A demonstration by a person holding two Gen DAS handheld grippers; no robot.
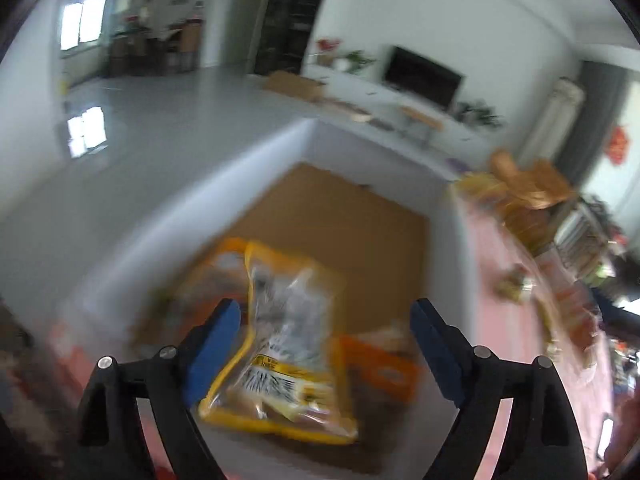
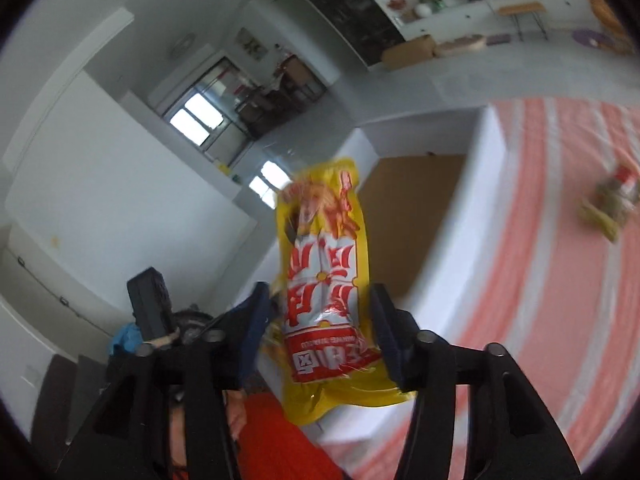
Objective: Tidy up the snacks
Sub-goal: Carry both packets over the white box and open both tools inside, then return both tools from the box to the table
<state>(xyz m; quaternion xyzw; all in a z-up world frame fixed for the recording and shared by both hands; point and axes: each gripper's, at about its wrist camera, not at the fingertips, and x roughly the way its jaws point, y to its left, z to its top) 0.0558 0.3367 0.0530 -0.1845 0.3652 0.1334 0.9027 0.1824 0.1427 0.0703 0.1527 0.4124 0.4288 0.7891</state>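
Snack packets between parted jaws, seemingly loose, over white box.

The yellow snack pouch in the right wrist view is showing large red characters on a white panel, upside down and too smeared to read; a line of small white letters on the red band near its lower end is also staying illegible. The clear yellow-edged bag in the left wrist view is carrying dark print and a small yellow label, both blurred beyond reading. On the far right wall a red paper sign is hanging, its characters unreadable.
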